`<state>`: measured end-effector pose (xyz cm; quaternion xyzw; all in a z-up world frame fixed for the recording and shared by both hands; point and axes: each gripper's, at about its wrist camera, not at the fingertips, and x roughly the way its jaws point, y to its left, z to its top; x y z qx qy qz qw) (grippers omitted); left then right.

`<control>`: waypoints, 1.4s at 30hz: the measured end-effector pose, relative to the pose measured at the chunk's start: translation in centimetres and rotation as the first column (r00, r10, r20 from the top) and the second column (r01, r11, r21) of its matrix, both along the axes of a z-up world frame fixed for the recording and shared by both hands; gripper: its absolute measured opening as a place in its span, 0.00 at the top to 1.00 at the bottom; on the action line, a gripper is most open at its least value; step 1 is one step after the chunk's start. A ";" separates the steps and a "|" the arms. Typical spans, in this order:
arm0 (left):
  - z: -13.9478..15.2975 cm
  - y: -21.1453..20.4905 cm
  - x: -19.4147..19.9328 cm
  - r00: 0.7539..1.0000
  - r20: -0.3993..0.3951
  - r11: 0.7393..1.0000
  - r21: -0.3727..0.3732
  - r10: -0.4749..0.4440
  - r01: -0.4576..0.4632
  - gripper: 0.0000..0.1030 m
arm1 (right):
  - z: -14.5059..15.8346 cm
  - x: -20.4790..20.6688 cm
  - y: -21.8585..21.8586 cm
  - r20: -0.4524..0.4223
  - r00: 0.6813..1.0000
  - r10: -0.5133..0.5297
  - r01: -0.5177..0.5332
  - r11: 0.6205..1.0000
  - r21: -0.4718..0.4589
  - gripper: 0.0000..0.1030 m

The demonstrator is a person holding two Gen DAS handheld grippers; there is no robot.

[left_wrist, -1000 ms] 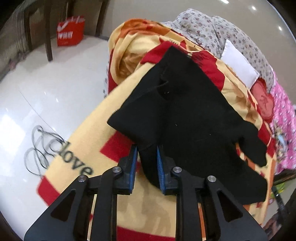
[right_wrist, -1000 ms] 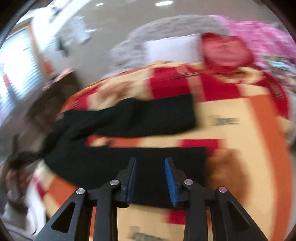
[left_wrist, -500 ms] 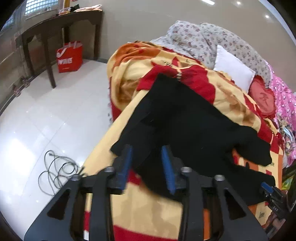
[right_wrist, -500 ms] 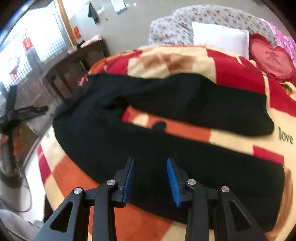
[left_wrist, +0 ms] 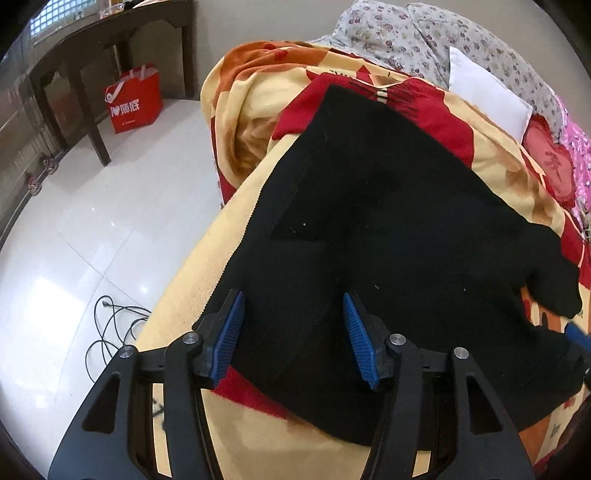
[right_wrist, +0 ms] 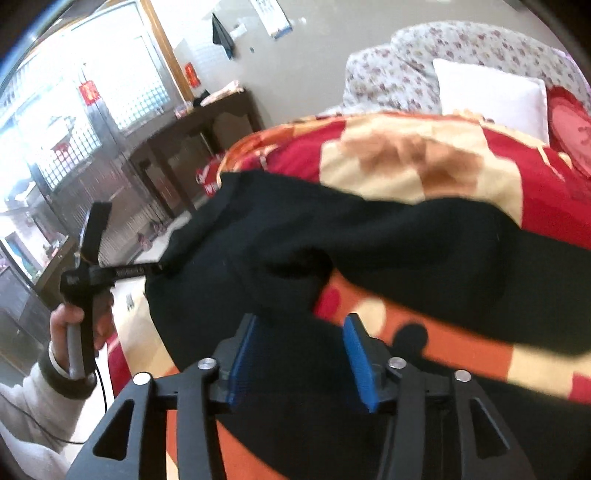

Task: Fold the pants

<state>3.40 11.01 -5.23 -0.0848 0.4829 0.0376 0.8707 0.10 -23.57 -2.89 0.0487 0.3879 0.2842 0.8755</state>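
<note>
Left wrist view shows the left hand-held gripper [left_wrist: 291, 332] now spread wide, having released the black knit pants [left_wrist: 388, 221] onto the red-and-yellow fleece blanket [left_wrist: 236, 110], ready to regrasp.

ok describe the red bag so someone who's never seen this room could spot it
Look past the bed with the red and yellow blanket to the white tiled floor. The red paper bag stands under the dark wooden table by the wall, the floor's only red thing, printed with white characters.
</note>
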 end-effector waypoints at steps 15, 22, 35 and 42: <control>2.3 -2.4 1.0 0.996 0.053 0.996 0.056 -0.066 0.063 0.47 | 0.2 2.6 2.1 -0.017 1.000 -0.006 0.005 0.999 -0.049 0.54; 2.9 -2.1 4.1 0.996 0.052 0.997 0.021 -0.072 0.071 0.47 | 2.1 6.8 3.0 0.043 0.999 0.028 -0.025 0.997 -0.066 0.54; -0.3 0.4 10.2 0.999 -0.048 1.000 0.019 -0.010 0.011 0.43 | 0.8 17.0 11.3 0.061 0.957 0.285 -0.257 0.923 -0.287 0.54; -0.8 0.6 10.5 1.000 -0.023 1.000 0.012 -0.012 0.012 0.36 | -2.7 20.9 11.0 -0.058 0.949 0.309 -0.312 0.908 -0.280 0.60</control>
